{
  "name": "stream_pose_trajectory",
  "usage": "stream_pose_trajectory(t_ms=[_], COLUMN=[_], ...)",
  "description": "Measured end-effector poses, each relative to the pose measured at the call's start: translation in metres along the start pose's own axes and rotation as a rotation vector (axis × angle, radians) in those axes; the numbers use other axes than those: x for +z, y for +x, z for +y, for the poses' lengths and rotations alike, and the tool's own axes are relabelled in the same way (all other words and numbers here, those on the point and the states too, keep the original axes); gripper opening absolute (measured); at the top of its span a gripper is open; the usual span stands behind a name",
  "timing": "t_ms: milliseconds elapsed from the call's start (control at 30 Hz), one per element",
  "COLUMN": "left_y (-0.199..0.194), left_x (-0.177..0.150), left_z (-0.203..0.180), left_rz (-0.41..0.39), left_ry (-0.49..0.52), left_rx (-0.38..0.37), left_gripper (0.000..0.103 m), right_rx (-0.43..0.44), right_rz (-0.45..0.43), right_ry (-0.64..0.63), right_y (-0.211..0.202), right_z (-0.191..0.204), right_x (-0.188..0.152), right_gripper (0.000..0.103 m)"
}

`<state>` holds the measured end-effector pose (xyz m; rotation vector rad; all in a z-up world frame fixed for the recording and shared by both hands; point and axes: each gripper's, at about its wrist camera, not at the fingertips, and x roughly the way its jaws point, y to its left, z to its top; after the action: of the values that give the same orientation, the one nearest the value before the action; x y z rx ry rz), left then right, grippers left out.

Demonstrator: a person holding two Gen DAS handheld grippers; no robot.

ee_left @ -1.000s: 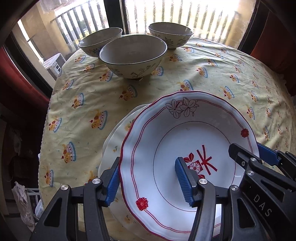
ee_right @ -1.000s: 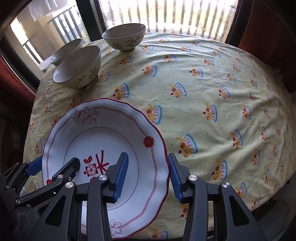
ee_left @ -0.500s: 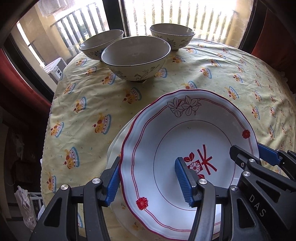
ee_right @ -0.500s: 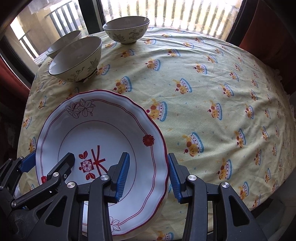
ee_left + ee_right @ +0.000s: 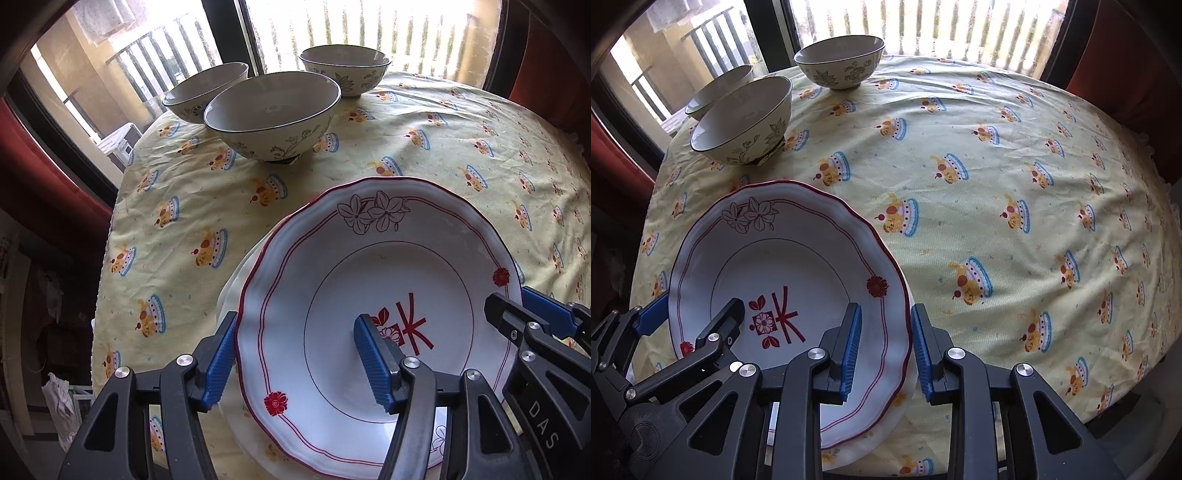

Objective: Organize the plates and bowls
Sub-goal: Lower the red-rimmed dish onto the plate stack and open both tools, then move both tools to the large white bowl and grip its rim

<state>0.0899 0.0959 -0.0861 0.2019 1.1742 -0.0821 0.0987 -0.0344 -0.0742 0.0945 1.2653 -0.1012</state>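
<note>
A white plate with red trim and flowers point(image 5: 369, 266) lies on top of a plain white plate point(image 5: 231, 295) near the table's front edge; it also shows in the right wrist view point(image 5: 783, 258). My left gripper point(image 5: 295, 360) is open, its fingers astride the top plate's left rim. My right gripper point(image 5: 886, 345) is open, its fingers astride the right rim, close to it. Three floral bowls stand at the back: a near one point(image 5: 271, 114), a left one point(image 5: 201, 92) and a far one point(image 5: 345, 70).
A round table under a yellow patterned cloth point(image 5: 1015, 166) holds everything. Windows with bars and red curtains lie behind the bowls. The table's left edge drops off close to the plates.
Both grippers have drawn back and lowered a little with the red-trimmed plate, which now sits lower over the white plate. The right fingers stand slightly closer together.
</note>
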Motion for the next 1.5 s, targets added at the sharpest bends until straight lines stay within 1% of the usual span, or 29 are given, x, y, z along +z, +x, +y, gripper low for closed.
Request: stream_pose_trajectory(t_ms=[100,167,233,300,400,500,567,600,633,733,967,1067,1167,1267,1333,1400,1500], left_y=[0.001,0.001,0.0,0.0,0.002,0.003,0.001,-0.001,-0.003,-0.01,-0.017,-0.014,-0.01,-0.004,0.004,0.013,0.026], left_x=[-0.001,-0.003,-0.004,-0.004,-0.003,-0.001,0.002,0.004,0.007,0.02,0.065,0.085,0.104,0.122,0.132,0.141,0.152], left_z=[0.001,0.002,0.003,0.006,0.011,0.018,0.022,0.023,0.025,0.031,0.045,0.05,0.058,0.065,0.069,0.073,0.078], left_rz=[0.009,0.008,0.005,0.008,0.027,0.055,0.063,0.06,0.053,0.033,-0.037,-0.067,-0.075,-0.079,-0.078,-0.076,-0.075], left_ry=[-0.001,0.008,0.018,0.02,0.012,-0.003,-0.008,-0.011,-0.013,-0.038,-0.084,-0.087,-0.118,-0.145,-0.155,-0.161,-0.167], left_rx=[0.003,0.0,-0.008,-0.026,-0.052,-0.076,-0.093,-0.097,-0.1,-0.113,-0.095,-0.07,-0.05,-0.03,0.004,0.008,0.012], left_gripper=[0.072,0.072,0.075,0.077,0.084,0.087,0.09,0.09,0.091,0.092,0.092,0.091,0.089,0.087,0.081,0.079,0.077], right_rx=[0.011,0.02,0.007,0.009,0.018,0.018,0.028,0.036,0.041,0.029,0.086,0.079,0.083,0.123,0.126,0.11,0.129], right_rz=[0.007,0.011,0.012,0.014,0.015,0.01,0.002,-0.007,-0.021,-0.055,-0.095,-0.128,-0.152,-0.151,-0.165,-0.172,-0.16], right_ry=[-0.011,-0.023,-0.033,-0.028,-0.003,0.005,0.004,0.004,0.005,-0.023,-0.039,-0.081,-0.113,-0.113,-0.113,-0.118,-0.122], right_y=[-0.001,-0.001,-0.002,-0.002,-0.003,-0.007,-0.011,-0.014,-0.018,-0.027,-0.034,-0.034,-0.032,-0.027,-0.023,-0.016,-0.001], right_z=[0.003,0.007,0.01,0.009,0.006,0.007,0.01,0.011,0.012,0.02,0.031,0.039,0.047,0.05,0.052,0.056,0.061], right_x=[-0.002,-0.004,-0.006,-0.007,-0.007,-0.005,-0.001,0.002,0.005,0.017,0.062,0.084,0.107,0.13,0.143,0.154,0.17], right_gripper=[0.031,0.031,0.031,0.031,0.031,0.033,0.04,0.052,0.062,0.066,0.066,0.066,0.067,0.067,0.067,0.067,0.067])
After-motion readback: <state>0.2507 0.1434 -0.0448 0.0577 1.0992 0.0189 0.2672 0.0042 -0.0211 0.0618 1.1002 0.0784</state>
